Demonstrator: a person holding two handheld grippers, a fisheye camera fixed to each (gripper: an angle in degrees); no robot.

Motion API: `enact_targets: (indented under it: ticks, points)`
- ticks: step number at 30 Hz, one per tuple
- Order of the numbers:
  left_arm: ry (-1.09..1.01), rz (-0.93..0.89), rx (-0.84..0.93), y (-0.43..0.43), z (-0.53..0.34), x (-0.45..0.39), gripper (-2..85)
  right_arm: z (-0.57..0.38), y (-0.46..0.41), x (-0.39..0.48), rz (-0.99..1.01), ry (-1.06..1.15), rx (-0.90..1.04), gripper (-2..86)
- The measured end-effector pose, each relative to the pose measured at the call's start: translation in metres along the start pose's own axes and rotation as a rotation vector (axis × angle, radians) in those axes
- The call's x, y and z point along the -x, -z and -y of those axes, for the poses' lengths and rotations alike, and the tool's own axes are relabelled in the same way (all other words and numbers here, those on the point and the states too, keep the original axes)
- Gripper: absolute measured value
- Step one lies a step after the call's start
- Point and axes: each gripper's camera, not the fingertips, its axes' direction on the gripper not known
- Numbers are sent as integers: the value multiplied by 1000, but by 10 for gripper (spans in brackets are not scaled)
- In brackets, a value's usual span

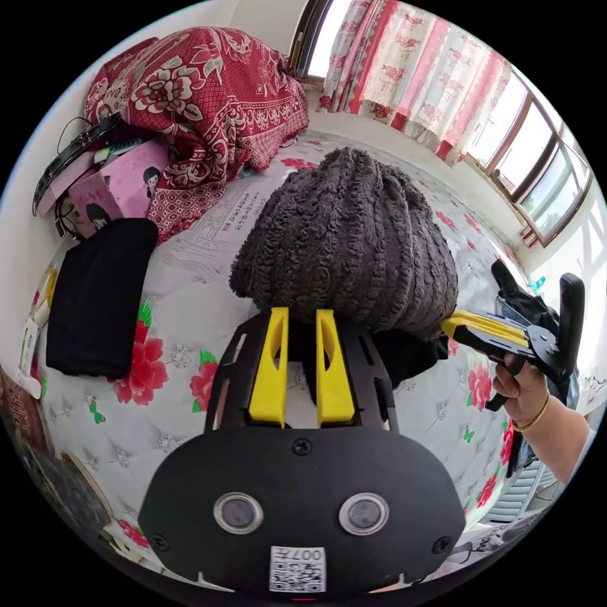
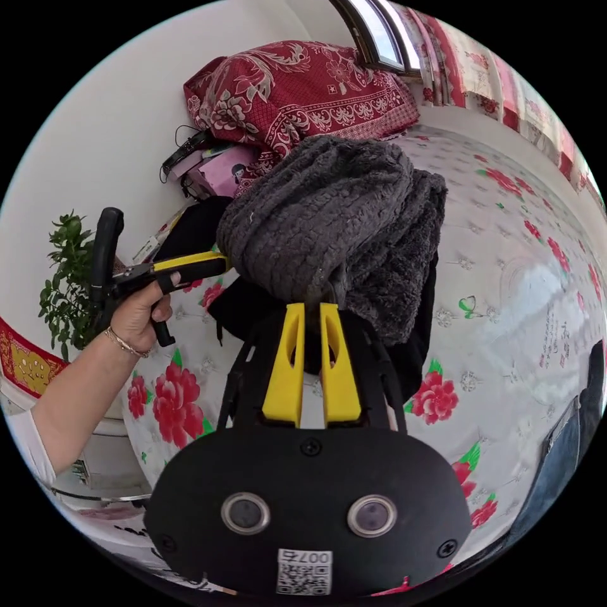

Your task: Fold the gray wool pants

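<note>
Two handheld grippers lift a bundle of gray pants (image 1: 351, 243) above a bed (image 1: 183, 297) covered in a white quilt with red flowers. The pants are thick and fuzzy, bunched into a rounded heap that hangs in the air, clear of the quilt.

In the left gripper view, the left gripper (image 1: 302, 316) has its yellow jaws drawn close together, their tips buried in the lower edge of the bundle, so it appears to be clamped on the fabric. The right gripper (image 1: 458, 329) reaches in from the side, held by a hand (image 1: 521, 389), its jaws closed on the bundle's far edge.

In the right gripper view, the right gripper (image 2: 313, 310) likewise pinches the underside of the pants (image 2: 335, 221), while the left gripper (image 2: 212, 262) grips the opposite edge.

The pants lie straight ahead of each set of jaws, stretched between them, so the long axis runs from one gripper to the other. Both sit equally close, each at one end. The next move probably depends on carrying this span down flat onto the quilt.

A red patterned blanket (image 1: 202, 101) is piled near the wall. A black folded garment (image 1: 98, 297) lies on the bed beside it.
</note>
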Motion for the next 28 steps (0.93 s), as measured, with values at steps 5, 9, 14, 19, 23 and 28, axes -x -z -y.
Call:
enact_targets:
  ticks: [5, 9, 14, 19, 23, 28]
  points:
    - [-68, -30, -34, 17, 20, 12, -3, -27, 49, -13, -41, 100, -131, 3]
    - [-69, -140, -15, 13, 9, 15, 20, -54, 45, -35, 0, 16, -43, 4]
    - [-46, -57, -38, 36, -47, -2, 62, -120, 74, -40, 65, -140, -125, 31]
    - [-36, -13, 77, 49, -165, -41, 73, -241, 104, -39, 0, -290, -51, 62]
    - [-81, -61, 339, 33, -269, -105, 63, -343, 176, -54, -227, -500, -81, 73]
    - [-276, -47, 441, 41, -312, -171, 48, -428, 297, -60, -696, -626, -198, 87]
